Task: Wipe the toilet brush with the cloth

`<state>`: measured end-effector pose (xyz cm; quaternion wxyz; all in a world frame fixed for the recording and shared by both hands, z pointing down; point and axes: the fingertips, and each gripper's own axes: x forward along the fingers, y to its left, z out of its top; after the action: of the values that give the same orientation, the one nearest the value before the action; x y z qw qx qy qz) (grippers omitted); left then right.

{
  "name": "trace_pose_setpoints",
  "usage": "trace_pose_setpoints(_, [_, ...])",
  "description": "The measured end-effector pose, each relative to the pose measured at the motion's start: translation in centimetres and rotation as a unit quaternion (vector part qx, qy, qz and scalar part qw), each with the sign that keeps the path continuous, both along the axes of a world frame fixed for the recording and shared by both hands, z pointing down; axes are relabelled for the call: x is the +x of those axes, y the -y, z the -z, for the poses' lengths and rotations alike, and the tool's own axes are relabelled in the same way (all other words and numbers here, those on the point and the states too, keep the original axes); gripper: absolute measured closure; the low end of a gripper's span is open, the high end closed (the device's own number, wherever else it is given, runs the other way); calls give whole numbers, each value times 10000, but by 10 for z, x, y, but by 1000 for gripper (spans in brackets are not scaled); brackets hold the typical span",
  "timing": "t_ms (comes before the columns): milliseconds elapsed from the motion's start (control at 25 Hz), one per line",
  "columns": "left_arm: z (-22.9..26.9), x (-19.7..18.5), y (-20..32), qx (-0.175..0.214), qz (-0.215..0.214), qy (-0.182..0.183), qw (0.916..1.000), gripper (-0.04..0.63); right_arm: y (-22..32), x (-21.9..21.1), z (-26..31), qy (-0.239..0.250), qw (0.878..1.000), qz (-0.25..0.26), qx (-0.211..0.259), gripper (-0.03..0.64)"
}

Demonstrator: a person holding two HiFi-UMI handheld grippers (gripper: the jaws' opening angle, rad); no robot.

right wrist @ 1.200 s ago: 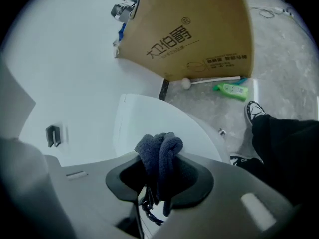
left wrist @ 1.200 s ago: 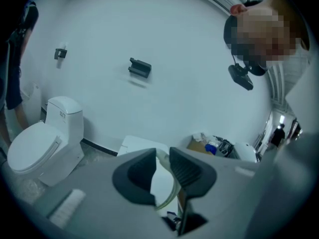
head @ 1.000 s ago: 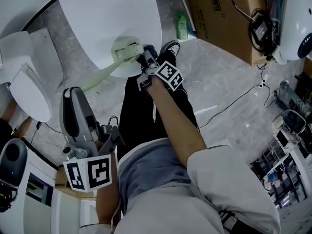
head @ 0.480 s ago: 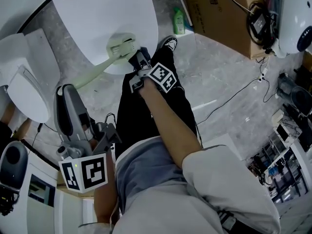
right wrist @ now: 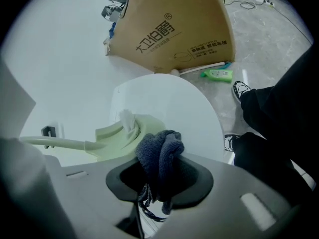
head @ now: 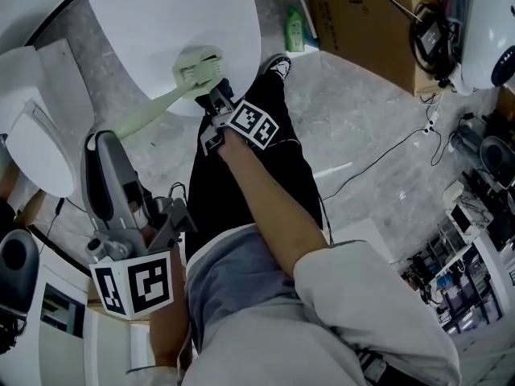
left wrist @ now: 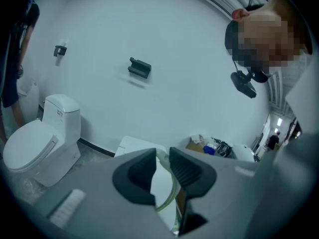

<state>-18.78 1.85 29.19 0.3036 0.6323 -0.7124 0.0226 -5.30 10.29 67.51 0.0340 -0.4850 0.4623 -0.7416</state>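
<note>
Right gripper (right wrist: 159, 180) clamped on cloth (right wrist: 159, 153) — just beside toilet brush (right wrist: 115, 133) head; left gripper (left wrist: 160, 168) pinching handle (left wrist: 171, 193).

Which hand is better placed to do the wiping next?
Right. The right tongs grip the cloth beside the head of the brush; the left tongs hold its handle, away from the head.

right arm (head: 278, 215) stretched forward, right gripper (right wrist: 159, 176) clamped on a bunched cloth (right wrist: 158, 153). left arm (head: 165, 328) bent close to the body, left gripper (left wrist: 162, 164) pointing ahead, jaws nearly together on the brush handle (head: 153, 112).
</note>
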Motion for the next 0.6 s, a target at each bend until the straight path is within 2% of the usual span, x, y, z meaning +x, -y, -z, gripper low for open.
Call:
trace_pose_setpoints(240, [-1, 1, -1, 6, 1, -15, 10000, 595, -7, -27, 5, 168, 9982, 574, 112, 520])
trace_pose_setpoints(600, [-1, 0, -2, 23, 25, -33, 10000, 595, -10, -48, 12, 281, 9966, 758, 155, 520])
